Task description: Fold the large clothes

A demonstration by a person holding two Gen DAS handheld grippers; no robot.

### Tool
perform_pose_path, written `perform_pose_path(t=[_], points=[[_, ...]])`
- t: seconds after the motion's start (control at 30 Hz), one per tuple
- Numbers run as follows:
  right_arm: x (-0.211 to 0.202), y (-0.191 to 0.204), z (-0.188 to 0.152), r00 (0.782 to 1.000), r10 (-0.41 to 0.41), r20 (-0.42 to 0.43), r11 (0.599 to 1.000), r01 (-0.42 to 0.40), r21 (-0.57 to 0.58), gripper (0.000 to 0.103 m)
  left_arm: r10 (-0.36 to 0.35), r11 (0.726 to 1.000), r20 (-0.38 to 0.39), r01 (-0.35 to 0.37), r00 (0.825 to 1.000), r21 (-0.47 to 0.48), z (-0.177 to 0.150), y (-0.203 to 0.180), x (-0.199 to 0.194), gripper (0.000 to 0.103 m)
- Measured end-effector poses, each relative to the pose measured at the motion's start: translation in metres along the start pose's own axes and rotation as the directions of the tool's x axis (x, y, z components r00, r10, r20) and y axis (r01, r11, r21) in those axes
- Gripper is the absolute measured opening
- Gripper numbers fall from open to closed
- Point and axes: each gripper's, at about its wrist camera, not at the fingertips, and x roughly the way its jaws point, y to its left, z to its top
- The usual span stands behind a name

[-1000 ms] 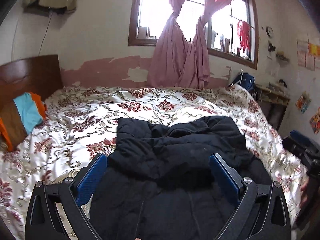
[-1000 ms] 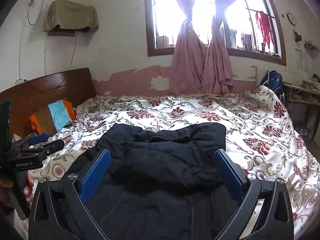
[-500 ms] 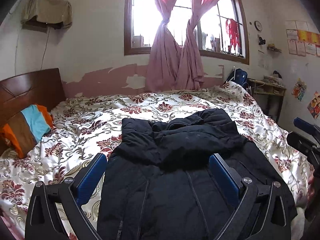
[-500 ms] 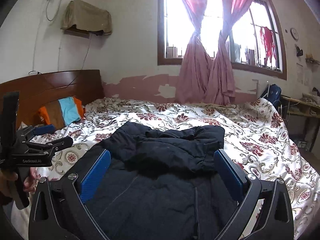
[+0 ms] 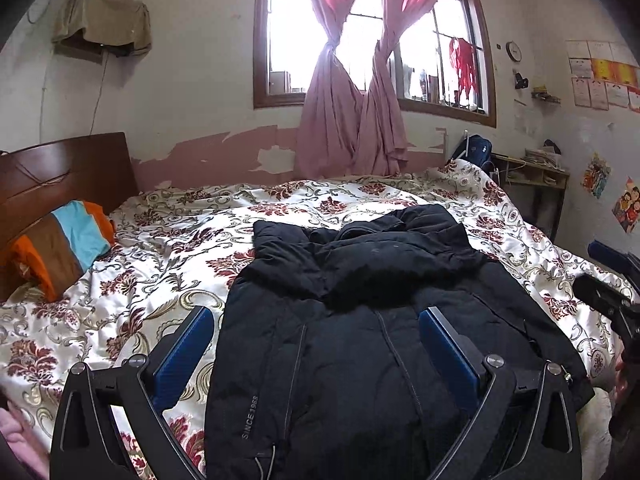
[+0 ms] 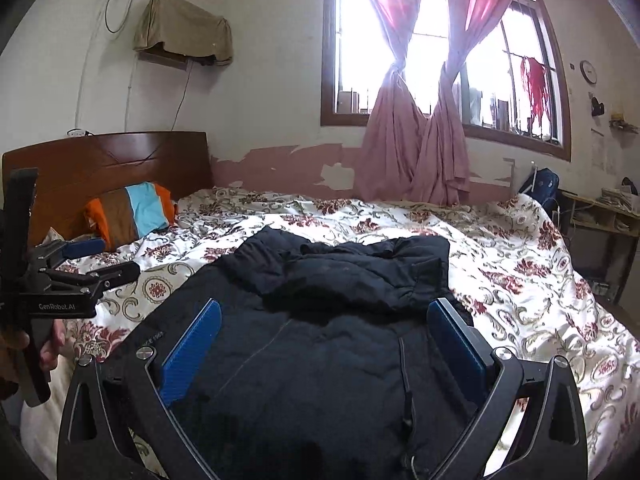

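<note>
- Currently I am seeing the black jacket (image 5: 360, 320) lying on the bed (image 5: 160, 248), sleeves folded across.
- My left hand-held gripper (image 5: 316, 344) is hovering wide, holding nothing.
- My right hand-held gripper (image 6: 324, 340) is gaping wide too.

Both wrist cameras look from the near bedside, above the jacket (image 5: 360, 320), toward the far window (image 6: 432, 48); both views share these.
</note>
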Motion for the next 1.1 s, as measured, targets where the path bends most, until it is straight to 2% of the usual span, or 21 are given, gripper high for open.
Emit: perform_pose_path(t=[0.27, 0.47, 0.63, 0.87, 1.1], points=[[-0.008, 0.003, -0.011, 1.000, 0.002, -0.001, 1.000, -0.002, 0.027, 0.101, 0.013, 1.000, -0.018, -0.013, 1.000, -0.010, -0.016, 0.002, -0.002, 0.103], [-0.012, 0.012, -0.024, 1.000, -0.019, -0.022, 0.999, 0.018, -0.041, 0.101, 0.004, 1.000, -0.050, -0.004, 0.999, 0.010, -0.033, -0.002, -0.004, 0.103], [-0.015, 0.018, -0.030, 0.999, -0.025, -0.028, 0.997, 0.023, -0.067, 0.101, 0.024, 0.999, -0.055, -0.023, 0.998, 0.026, -0.042, -0.004, -0.004, 0.103], [-0.009, 0.019, -0.038, 0.998, -0.006, -0.063, 0.999, 0.002, -0.053, 0.101, 0.032, 0.999, -0.074, -0.030, 0.997, 0.027, -0.049, -0.002, -0.003, 0.103], [0.000, 0.016, -0.056, 0.992, -0.020, -0.128, 0.999, 0.014, -0.050, 0.101, 0.045, 0.998, -0.119, -0.040, 0.992, 0.039, -0.066, 0.006, 0.001, 0.103]])
